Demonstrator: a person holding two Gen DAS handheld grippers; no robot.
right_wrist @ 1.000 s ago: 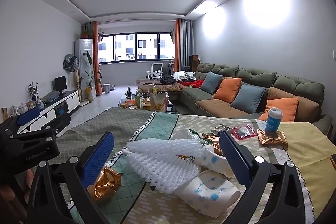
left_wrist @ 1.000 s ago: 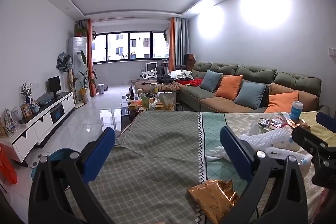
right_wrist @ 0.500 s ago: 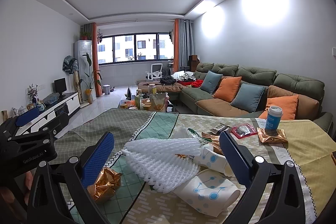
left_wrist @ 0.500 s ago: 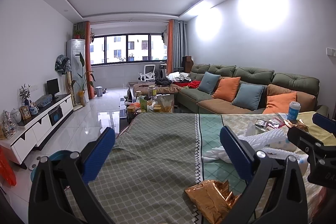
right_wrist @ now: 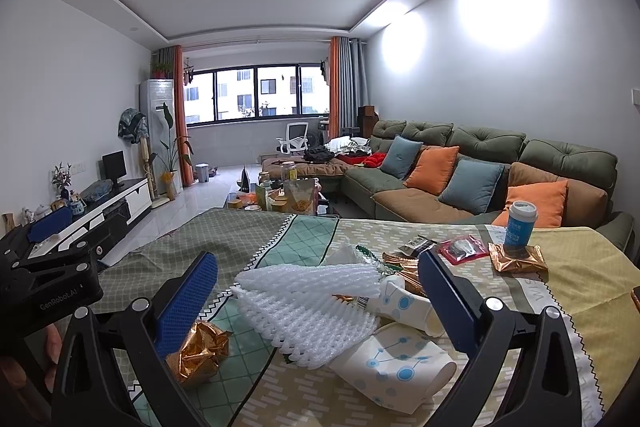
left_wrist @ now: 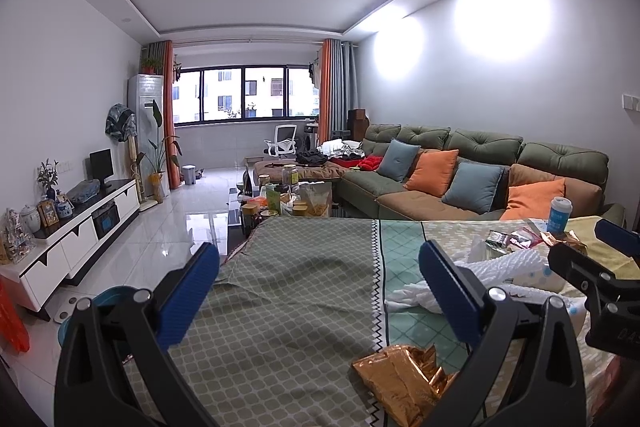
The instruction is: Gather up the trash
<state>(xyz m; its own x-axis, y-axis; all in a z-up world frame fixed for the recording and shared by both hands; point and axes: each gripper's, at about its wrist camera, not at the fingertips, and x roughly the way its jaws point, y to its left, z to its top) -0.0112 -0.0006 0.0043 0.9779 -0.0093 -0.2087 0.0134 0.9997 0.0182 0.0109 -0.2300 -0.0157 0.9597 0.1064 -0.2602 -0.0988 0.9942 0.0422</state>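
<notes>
Above the table (right_wrist: 592, 267), both tongs (left_wrist: 320, 291) (right_wrist: 316, 291) stay spread, empty, barely shifted since before.

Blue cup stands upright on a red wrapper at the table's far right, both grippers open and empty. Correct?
Not quite: the blue cup stands on a gold wrapper, as the right wrist view shows. The red packet lies beside it. Both grippers, left and right, are open and empty.
</notes>
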